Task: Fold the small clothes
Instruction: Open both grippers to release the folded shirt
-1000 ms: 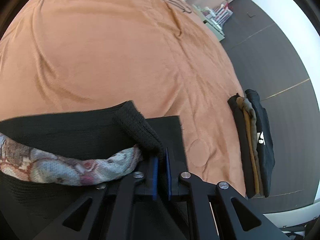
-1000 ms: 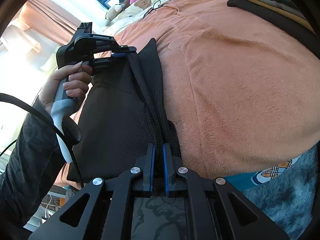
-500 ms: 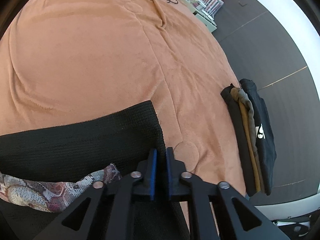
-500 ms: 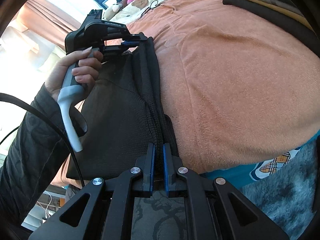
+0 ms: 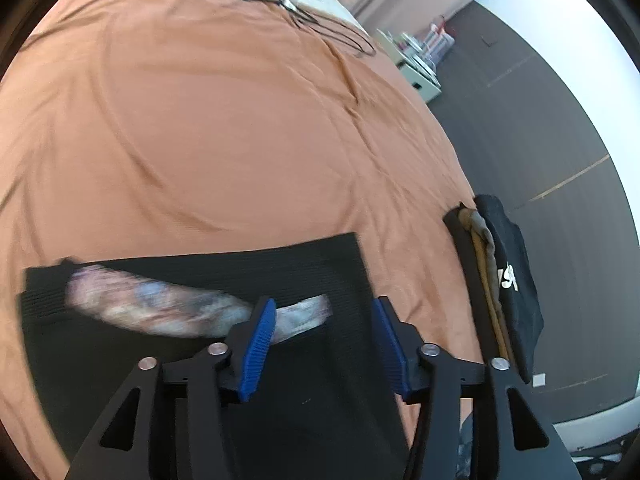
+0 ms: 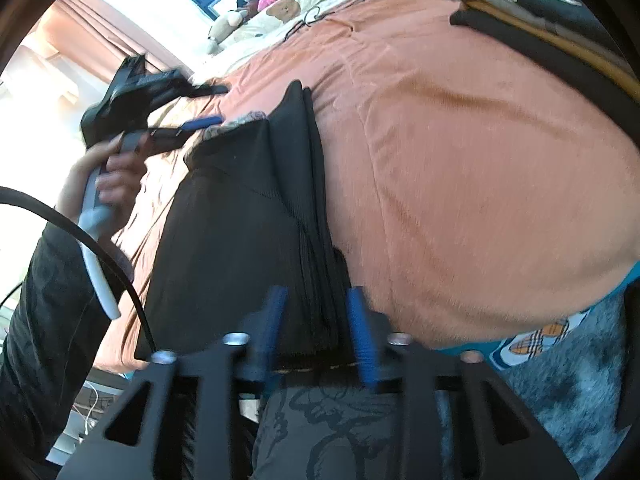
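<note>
A black knit garment (image 5: 200, 360) lies folded flat on the orange bedspread (image 5: 220, 120), with a patterned floral strip (image 5: 160, 308) across it. My left gripper (image 5: 324, 320) hovers just above the garment's right corner, its jaws opening with nothing pressed between the blue pads (image 5: 260, 340). In the right wrist view the garment (image 6: 240, 232) runs away from me. Its layered edge lies between the jaws of my right gripper (image 6: 316, 312), which are opening, and the pads stand off the cloth. The left gripper (image 6: 212, 106) shows there at the garment's far end, held by a hand (image 6: 108, 176).
A stack of folded clothes (image 5: 500, 280) sits at the bed's right edge, also seen at the top right as the stack (image 6: 540, 20). Black hangers (image 5: 304, 12) and stuffed toys (image 6: 280, 4) lie at the bed's far end. A grey rug (image 6: 560, 400) lies below the bed.
Both grippers were shut on the black garment's edge and now stand apart from it. The left gripper has lifted and drawn back, and the garment lies flat on the bed.
</note>
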The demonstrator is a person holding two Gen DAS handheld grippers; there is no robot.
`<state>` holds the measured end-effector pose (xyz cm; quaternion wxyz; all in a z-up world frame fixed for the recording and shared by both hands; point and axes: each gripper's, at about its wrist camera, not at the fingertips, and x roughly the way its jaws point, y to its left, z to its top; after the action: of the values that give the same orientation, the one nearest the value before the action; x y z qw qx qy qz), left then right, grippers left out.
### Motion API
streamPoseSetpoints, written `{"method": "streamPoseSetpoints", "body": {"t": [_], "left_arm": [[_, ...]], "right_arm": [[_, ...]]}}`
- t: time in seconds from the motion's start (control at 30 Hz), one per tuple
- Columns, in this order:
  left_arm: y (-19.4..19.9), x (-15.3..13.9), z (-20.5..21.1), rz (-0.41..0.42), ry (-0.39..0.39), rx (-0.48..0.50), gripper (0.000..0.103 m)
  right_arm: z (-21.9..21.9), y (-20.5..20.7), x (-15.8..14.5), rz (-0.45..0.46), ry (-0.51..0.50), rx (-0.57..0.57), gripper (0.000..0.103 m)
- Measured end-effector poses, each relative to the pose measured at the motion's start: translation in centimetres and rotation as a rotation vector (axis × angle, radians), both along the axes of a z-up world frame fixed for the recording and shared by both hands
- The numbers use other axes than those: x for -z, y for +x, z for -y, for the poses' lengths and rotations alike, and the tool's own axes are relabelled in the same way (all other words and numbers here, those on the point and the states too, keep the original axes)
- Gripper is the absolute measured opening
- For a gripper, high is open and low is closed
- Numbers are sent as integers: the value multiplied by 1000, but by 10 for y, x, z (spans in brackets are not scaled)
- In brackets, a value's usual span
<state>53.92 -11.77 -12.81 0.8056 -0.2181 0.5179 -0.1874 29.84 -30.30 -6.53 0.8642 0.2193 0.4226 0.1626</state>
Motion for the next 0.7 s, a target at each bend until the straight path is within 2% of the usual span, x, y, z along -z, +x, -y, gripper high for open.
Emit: {"method": "streamPoseSetpoints", "body": {"t": [0.03,0.37,0.53,0.7], "left_arm": [[-5,-1,-10,4,6,-13,58],[-43,4,-101,-5,33,-168,59],[-51,14,-126,-16,79,-232,59],[-53,26,-149,-25,91,-282,59]], "right_arm": [[2,1,-3,9,0,4,45],[-8,41,-30,59,-42,-56,45],[-21,75,-37,61,-64,-102,45],[-37,116,-42,55,-79,-141,45]]}}
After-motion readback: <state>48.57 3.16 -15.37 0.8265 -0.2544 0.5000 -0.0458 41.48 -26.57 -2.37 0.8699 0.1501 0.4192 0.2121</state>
